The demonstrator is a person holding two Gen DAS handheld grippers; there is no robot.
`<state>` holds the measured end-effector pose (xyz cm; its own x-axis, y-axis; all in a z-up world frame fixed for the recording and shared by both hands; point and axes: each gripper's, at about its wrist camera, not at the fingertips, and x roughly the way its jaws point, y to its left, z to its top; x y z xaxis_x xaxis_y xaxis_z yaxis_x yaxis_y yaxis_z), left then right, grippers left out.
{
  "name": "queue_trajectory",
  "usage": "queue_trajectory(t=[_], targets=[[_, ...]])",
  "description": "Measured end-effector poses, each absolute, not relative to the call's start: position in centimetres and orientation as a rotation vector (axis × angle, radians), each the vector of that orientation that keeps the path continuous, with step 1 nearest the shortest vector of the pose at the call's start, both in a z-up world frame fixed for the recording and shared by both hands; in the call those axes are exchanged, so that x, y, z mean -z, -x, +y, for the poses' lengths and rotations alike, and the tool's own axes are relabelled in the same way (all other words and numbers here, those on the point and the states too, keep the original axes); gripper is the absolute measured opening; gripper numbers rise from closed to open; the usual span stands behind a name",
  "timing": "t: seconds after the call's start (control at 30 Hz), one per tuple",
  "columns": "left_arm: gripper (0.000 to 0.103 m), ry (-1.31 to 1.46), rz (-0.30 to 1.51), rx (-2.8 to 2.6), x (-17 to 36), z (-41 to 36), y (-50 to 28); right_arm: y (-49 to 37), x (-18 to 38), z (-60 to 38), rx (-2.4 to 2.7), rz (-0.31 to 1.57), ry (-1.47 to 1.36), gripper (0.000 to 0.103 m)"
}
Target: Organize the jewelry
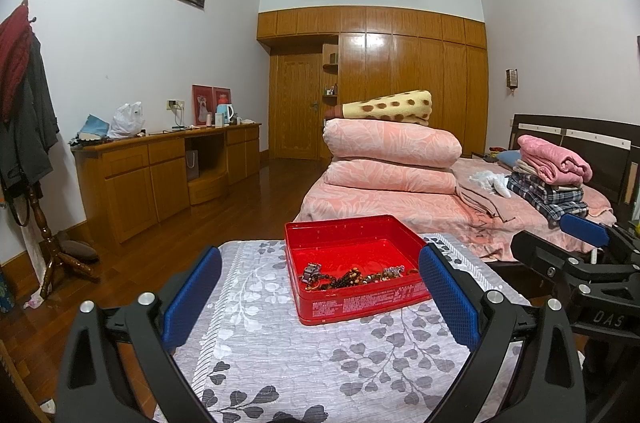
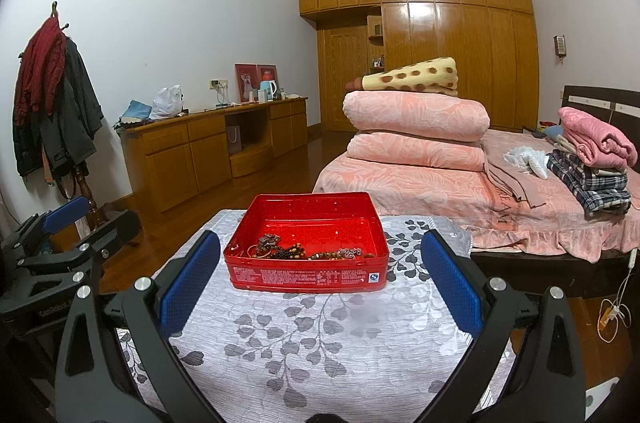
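A red metal tin [image 1: 362,305] [image 2: 304,275] stands open on a small table with a grey leaf-print cloth [image 1: 280,355] [image 2: 304,343]. Inside, along its near wall, lie bead bracelets and a metal chain [image 1: 352,275] [image 2: 304,252]. My left gripper [image 1: 320,299] is open and empty, a little short of the tin, its fingers wide apart. My right gripper [image 2: 320,287] is open and empty, also short of the tin. Each gripper shows at the edge of the other's view: the right one [image 1: 584,251], the left one [image 2: 60,235].
A bed [image 1: 400,207] with folded pink quilts and stacked clothes [image 1: 552,179] stands behind the table to the right. A wooden dresser [image 1: 160,167] lines the left wall. A coat rack [image 1: 28,127] stands at far left. Wood floor lies between.
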<state>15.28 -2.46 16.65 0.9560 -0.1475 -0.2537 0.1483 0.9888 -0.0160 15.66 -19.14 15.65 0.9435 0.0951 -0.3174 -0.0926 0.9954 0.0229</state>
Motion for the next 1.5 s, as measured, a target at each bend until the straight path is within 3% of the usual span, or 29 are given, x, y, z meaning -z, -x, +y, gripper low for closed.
queue_trajectory(t=[1.5], targets=[[0.097, 0.011, 0.262, 0.165, -16.34, -2.73, -15.59, -15.68, -15.70, -19.51, -0.092, 0.330, -0.009, 0.097]])
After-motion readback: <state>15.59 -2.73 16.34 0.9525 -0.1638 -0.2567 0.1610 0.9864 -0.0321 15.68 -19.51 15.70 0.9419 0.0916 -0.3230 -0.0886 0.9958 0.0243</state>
